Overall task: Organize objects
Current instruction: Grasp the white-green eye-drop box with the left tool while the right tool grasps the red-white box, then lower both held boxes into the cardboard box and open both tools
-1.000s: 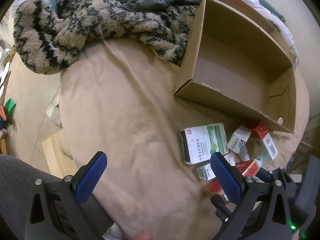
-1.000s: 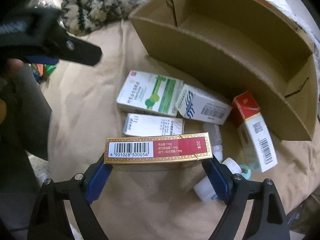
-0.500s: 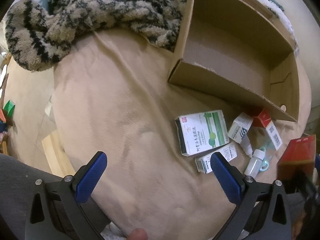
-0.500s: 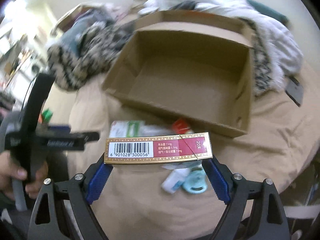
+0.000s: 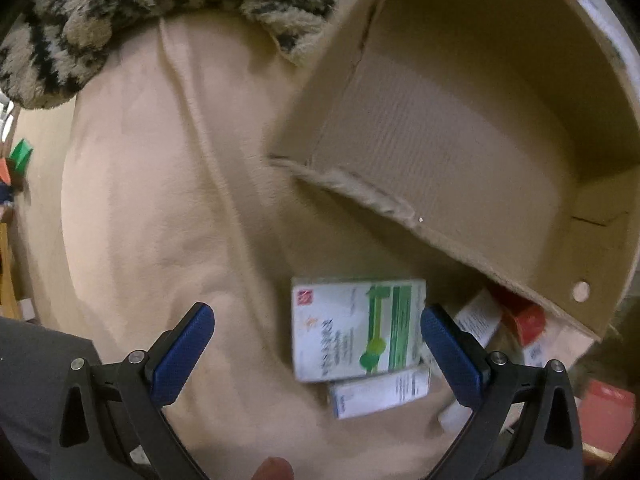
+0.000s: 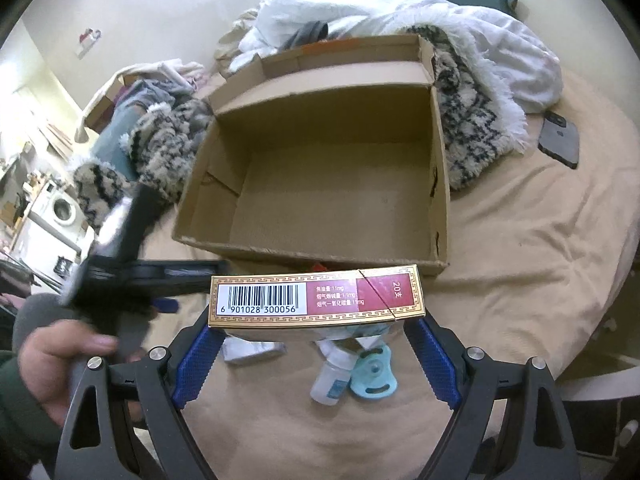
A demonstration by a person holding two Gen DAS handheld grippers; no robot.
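Note:
My right gripper (image 6: 316, 340) is shut on a red and gold cigarette pack (image 6: 316, 298), held above the bed in front of the open cardboard box (image 6: 320, 184). My left gripper (image 5: 316, 344) is open and empty, low over the bed, with the green and white medicine box (image 5: 356, 332) just inside its right finger and a small white box (image 5: 380, 394) below that. The cardboard box (image 5: 460, 120) looks empty in both views. A white bottle (image 6: 330, 378) and a light blue item (image 6: 374, 376) lie under the held pack.
The beige bedspread (image 6: 520, 248) carries a patterned fleece blanket (image 5: 160, 0) left of the box, white bedding (image 6: 400, 4) behind it and a dark phone (image 6: 560, 142) at right. Red and white small boxes (image 5: 520, 320) lie by the box's front corner.
My right gripper has lifted the cigarette pack higher and toward the cardboard box. My left gripper has moved forward and right, closer to the green and white medicine box.

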